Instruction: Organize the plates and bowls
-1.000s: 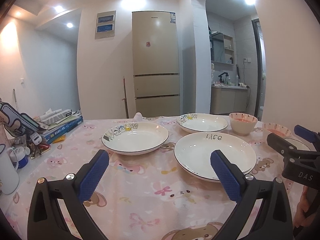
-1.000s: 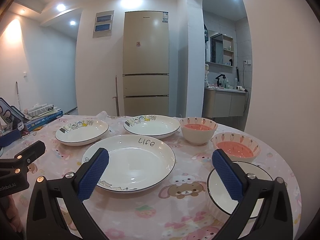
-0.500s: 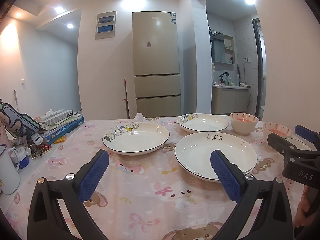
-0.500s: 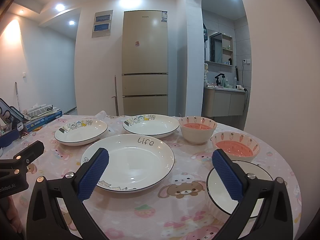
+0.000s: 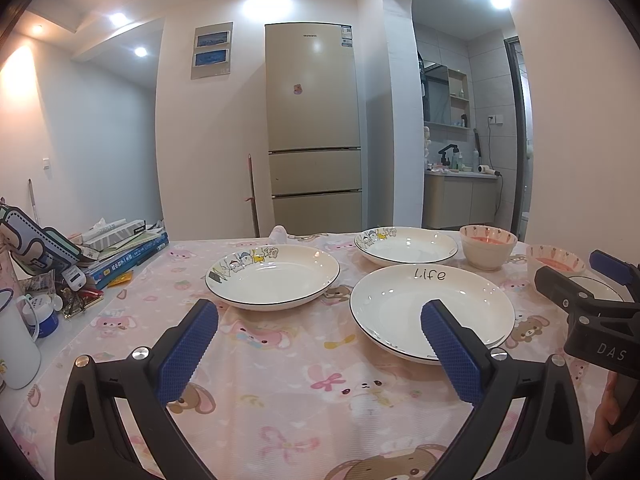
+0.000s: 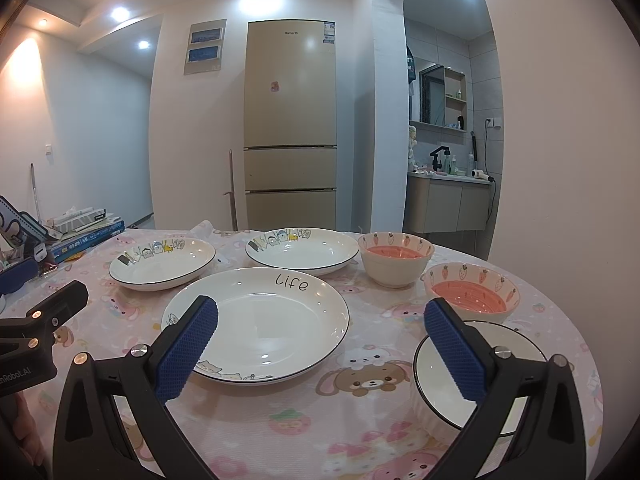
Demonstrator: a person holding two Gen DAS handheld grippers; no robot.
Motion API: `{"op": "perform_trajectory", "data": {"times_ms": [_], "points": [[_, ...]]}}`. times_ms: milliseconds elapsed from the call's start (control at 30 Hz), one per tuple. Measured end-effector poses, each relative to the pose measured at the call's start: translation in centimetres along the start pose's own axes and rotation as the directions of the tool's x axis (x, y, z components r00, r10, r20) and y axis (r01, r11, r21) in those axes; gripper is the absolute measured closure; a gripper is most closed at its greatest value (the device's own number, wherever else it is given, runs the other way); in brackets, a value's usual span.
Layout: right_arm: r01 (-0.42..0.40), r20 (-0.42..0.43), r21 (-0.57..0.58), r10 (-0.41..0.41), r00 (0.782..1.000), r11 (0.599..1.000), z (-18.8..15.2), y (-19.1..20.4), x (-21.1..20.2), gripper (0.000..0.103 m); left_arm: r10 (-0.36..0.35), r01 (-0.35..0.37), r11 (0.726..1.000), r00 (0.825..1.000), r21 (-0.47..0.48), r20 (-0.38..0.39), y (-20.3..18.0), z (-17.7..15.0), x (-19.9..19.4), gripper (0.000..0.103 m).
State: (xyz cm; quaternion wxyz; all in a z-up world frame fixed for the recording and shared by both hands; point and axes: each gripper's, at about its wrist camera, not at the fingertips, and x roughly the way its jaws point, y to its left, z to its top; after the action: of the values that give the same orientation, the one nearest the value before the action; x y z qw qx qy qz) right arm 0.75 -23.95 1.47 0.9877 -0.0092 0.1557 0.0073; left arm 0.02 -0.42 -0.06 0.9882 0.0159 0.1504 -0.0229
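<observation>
- Broadly, a round table [image 6: 532,292] with a pink cartoon-bear cloth fills the lower half of both views, with a tall beige fridge [image 6: 290,120] against the wall behind it
- At the table's left edge lies a stack of books and papers [image 5: 120,246], with a white mug [image 5: 14,344] nearer the camera
- Largest of the dishes is the white plate lettered "Life" [image 6: 256,320], lying flat near the middle of the table
- Behind it sit two cartoon-rimmed plates, well apart from each other: the left cartoon plate [image 6: 162,262] and the right cartoon plate [image 6: 304,250]
- To the right of these stand two pink-lined bowls with carrot and strawberry patterns, the far bowl [image 6: 394,260] and the near bowl [image 6: 474,292], close together
- Nearest the table's front right edge is a white ribbed bowl with a dark rim [image 6: 444,372], partly hidden by a blue pad
- The left gripper [image 5: 318,328] hovers above the cloth with its jaws spread wide, holding nothing
- The right gripper [image 6: 320,326] hangs likewise spread wide and empty, one pad over the "Life" plate and the other over the ribbed bowl
</observation>
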Motion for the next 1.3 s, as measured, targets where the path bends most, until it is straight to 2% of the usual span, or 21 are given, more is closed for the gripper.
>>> {"op": "perform_trajectory", "data": {"times_ms": [800, 900, 1133, 1300], "points": [[0.007, -0.005, -0.001, -0.007, 1.0, 1.0, -0.1, 0.0, 0.1, 0.0, -0.001, 0.001, 1.0, 1.0, 0.002, -0.003, 0.2, 0.0, -0.1, 0.0], [0.007, -0.006, 0.0, -0.007, 1.0, 1.0, -0.1, 0.0, 0.0, 0.0, 0.011, -0.011, 1.0, 1.0, 0.027, -0.01, -0.1, 0.0, -0.1, 0.0], [-0.007, 0.004, 0.007, 0.007, 1.0, 1.0, -0.1, -0.2, 0.0, 0.0, 0.014, -0.017, 0.996, 1.0, 0.092, 0.027, -1.4, -0.1, -0.8, 0.0], [-0.011, -0.036, -0.003, 0.011, 0.999, 1.0, 0.4, -0.2, 0.0, 0.0, 0.017, -0.021, 0.994, 0.999, 0.108, 0.037, -2.1, 0.1, -1.2, 0.0]]}}
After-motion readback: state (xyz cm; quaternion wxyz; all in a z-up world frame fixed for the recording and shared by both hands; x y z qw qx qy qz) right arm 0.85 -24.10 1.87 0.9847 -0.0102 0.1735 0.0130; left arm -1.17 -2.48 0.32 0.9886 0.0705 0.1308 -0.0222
